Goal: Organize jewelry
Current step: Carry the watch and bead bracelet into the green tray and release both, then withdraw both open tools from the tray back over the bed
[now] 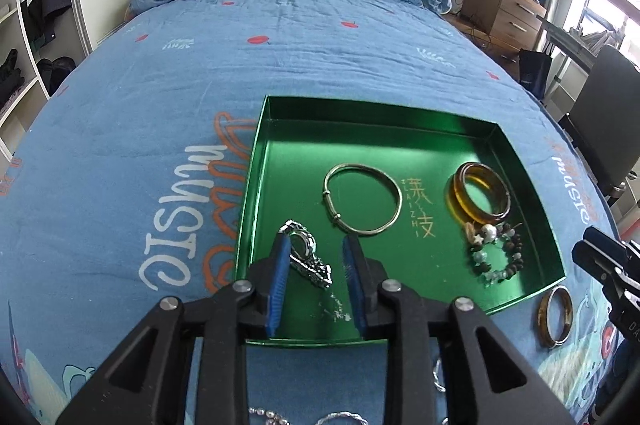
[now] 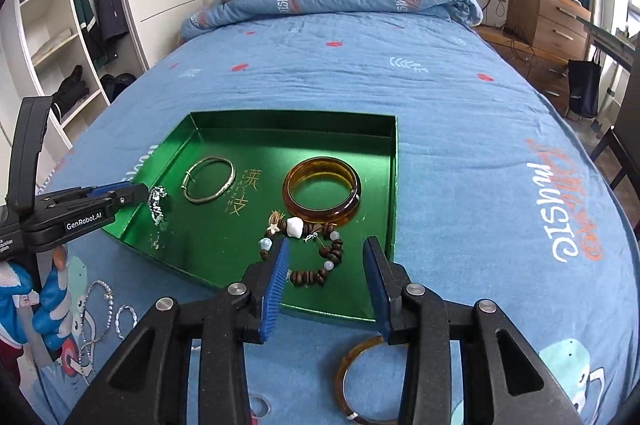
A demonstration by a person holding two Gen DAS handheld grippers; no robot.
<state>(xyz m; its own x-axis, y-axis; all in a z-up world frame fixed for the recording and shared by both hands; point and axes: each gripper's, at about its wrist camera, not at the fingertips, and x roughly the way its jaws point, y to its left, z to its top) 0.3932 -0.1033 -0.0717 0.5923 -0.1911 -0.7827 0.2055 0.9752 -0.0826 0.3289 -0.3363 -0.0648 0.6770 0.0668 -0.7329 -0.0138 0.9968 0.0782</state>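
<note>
A green tray (image 1: 256, 161) (image 2: 394, 185) lies on the bed. In it are a silver bangle (image 1: 362, 199) (image 2: 209, 179), a thick amber bangle (image 1: 480, 195) (image 2: 322, 191) and a beaded bracelet (image 1: 496, 257) (image 2: 316, 257). My left gripper (image 1: 316, 245) (image 2: 146, 193) is open over the tray's near left part, with a silver watch (image 1: 306, 259) (image 2: 157, 207) hanging by its left finger. My right gripper (image 2: 326, 245) (image 1: 592, 249) is open and empty above the tray's near edge. A thin amber bangle (image 1: 555, 315) (image 2: 360, 381) lies on the bed outside the tray.
Silver chains and a small silver ring (image 2: 100, 317) (image 1: 340, 417) lie on the blue bedspread near the front. Folded quilt, jacket and plush toy lie at the bed's head. A wardrobe stands left; a wooden drawer unit and chair stand right.
</note>
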